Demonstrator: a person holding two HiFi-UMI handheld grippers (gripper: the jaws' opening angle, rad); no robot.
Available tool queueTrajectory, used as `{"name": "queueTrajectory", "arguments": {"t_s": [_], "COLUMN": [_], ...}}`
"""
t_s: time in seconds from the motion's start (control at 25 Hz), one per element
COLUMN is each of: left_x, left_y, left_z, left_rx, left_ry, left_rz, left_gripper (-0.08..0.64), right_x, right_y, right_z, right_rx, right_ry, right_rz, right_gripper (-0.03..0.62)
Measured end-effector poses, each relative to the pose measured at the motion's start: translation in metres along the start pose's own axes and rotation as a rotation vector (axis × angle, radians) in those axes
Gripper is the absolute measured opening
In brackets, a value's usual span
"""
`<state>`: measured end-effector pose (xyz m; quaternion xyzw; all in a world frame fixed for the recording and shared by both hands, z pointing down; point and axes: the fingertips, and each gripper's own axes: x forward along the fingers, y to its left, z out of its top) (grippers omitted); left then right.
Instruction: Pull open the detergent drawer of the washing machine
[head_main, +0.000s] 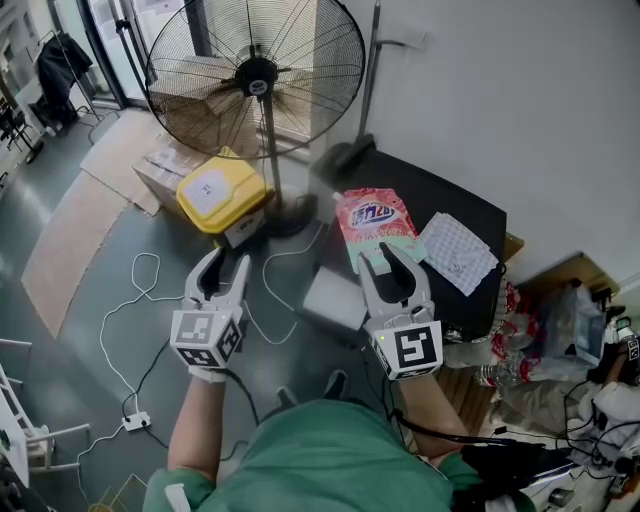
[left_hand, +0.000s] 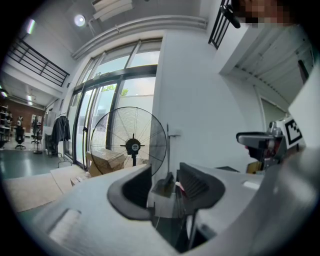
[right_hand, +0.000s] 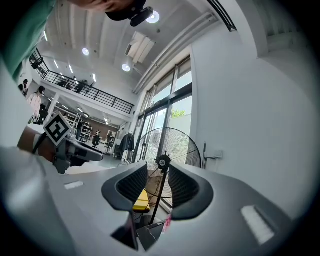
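A black-topped machine (head_main: 445, 205) stands by the white wall at the right. A light grey block (head_main: 335, 297) juts from its near side; I cannot tell whether this is the drawer. My left gripper (head_main: 222, 262) hangs over the floor, left of the block, open with nothing between its fingers. My right gripper (head_main: 380, 256) is held level above the machine's near edge, open and empty, its tips over a red detergent bag (head_main: 378, 222). In the left gripper view the left gripper (left_hand: 165, 182) frames the grey block (left_hand: 162, 202). The right gripper (right_hand: 157, 182) points at the fan.
A big pedestal fan (head_main: 257, 75) stands ahead, with a yellow box (head_main: 215, 192) and cardboard (head_main: 160, 165) at its foot. A checked cloth (head_main: 457, 250) lies on the machine top. White cables and a power strip (head_main: 135, 421) trail over the floor. Clutter fills the right corner.
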<state>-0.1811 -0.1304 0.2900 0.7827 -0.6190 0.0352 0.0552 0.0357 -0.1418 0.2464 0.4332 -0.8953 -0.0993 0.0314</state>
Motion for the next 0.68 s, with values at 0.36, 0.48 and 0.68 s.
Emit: {"name": "queueTrajectory", "arguments": {"t_s": [0.36,0.48,0.68], "left_x": [0.0010,0.0024,0.0060], "left_y": [-0.0017,-0.0038,-0.0063], "left_z": [-0.0021,-0.0022,-0.0013], "left_rx": [0.004,0.005,0.005], "left_ry": [0.003,0.006,0.007], "left_rz": [0.001,0.002,0.003], "left_gripper": [0.176,0.176,0.176], "right_x": [-0.0021,-0.0026,-0.0018], "right_y": [-0.0028,-0.0047,-0.0091], "right_z": [-0.0025,-0.0036,-0.0045], "right_rx": [-0.001,0.002,0.003], "right_ry": [-0.003,-0.001,0.000], "right_rz": [-0.001,0.002,0.005], "right_gripper": [0.135,0.135,0.135]}}
